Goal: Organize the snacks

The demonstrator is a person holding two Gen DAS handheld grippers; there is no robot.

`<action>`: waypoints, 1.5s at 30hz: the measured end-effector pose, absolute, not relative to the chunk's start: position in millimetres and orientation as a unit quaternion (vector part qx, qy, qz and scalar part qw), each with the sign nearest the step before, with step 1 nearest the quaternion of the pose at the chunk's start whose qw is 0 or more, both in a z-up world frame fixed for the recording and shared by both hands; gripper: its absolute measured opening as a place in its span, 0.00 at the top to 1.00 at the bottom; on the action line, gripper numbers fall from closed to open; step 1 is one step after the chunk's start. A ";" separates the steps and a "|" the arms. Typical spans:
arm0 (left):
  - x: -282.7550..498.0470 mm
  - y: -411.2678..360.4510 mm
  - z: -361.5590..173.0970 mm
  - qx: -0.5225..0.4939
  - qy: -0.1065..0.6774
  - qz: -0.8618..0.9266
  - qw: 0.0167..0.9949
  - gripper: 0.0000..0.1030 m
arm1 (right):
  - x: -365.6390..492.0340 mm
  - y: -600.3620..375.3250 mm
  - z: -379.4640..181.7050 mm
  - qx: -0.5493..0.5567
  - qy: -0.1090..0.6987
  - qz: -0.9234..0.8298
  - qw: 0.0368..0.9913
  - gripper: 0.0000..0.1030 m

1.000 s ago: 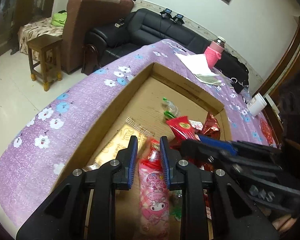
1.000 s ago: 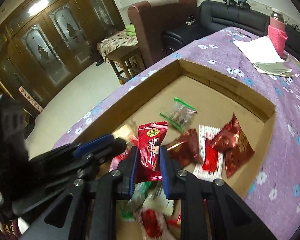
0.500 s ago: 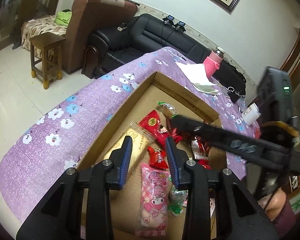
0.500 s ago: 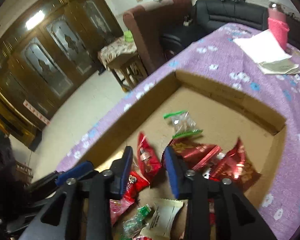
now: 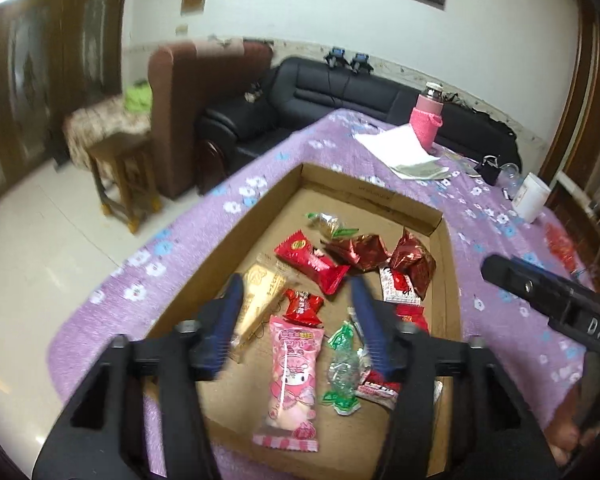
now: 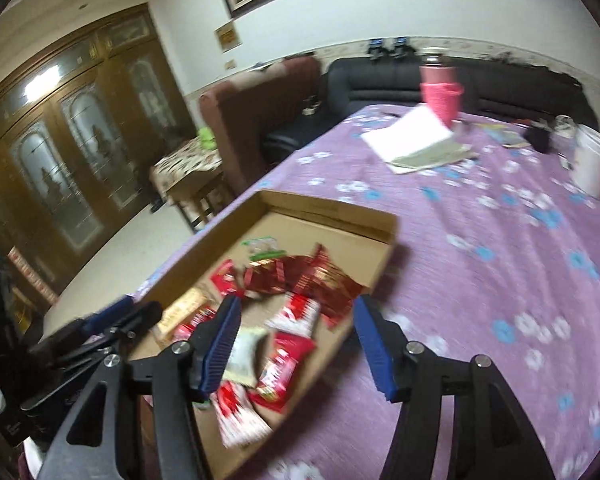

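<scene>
A shallow cardboard box point(image 5: 452, 264) lies on the purple flowered tablecloth and holds several snack packets. In the left wrist view I see a pink cartoon packet point(image 5: 292, 376), a long red packet point(image 5: 312, 264), a beige packet point(image 5: 260, 300), a green-ended clear packet point(image 5: 342, 364) and shiny red foil packets point(image 5: 412, 260). My left gripper point(image 5: 298, 320) is open and empty, raised above the box. My right gripper point(image 6: 296, 336) is open and empty above the box's near right side point(image 6: 380, 276). The right gripper's body also shows in the left wrist view point(image 5: 548, 300).
On the table beyond the box lie white papers point(image 5: 396, 148), a pink-sleeved bottle point(image 5: 426, 120) and a white cup point(image 5: 532, 196). A black sofa point(image 5: 340, 88), a brown armchair point(image 5: 196, 92) and a wooden stool point(image 5: 120, 176) stand past the table edge. Wooden cabinets point(image 6: 72, 152) line the left.
Both grippers have opened wide and lifted back from the box. The long red packet the right gripper held now lies in the box. The pink packet lies free below the left gripper.
</scene>
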State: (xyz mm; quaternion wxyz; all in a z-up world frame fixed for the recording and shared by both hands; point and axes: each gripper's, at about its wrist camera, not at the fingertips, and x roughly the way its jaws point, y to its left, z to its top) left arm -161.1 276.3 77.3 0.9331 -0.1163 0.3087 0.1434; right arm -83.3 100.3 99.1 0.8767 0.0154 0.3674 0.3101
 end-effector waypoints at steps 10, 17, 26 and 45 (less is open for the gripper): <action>-176.6 232.2 98.1 -0.056 0.268 0.177 0.945 0.25 | -120.2 69.0 90.8 0.004 0.342 0.272 0.900 0.30; -167.3 214.7 90.0 -0.044 0.298 0.179 0.936 0.25 | -125.3 58.4 84.4 0.004 0.347 0.267 0.899 0.30; -158.9 208.2 77.8 -0.039 0.331 0.171 0.927 0.25 | -127.1 62.5 79.6 -0.003 0.350 0.267 0.898 0.29; -154.1 219.5 65.3 -0.069 0.359 0.157 0.917 0.25 | -125.8 69.5 73.6 -0.014 0.359 0.260 0.896 0.28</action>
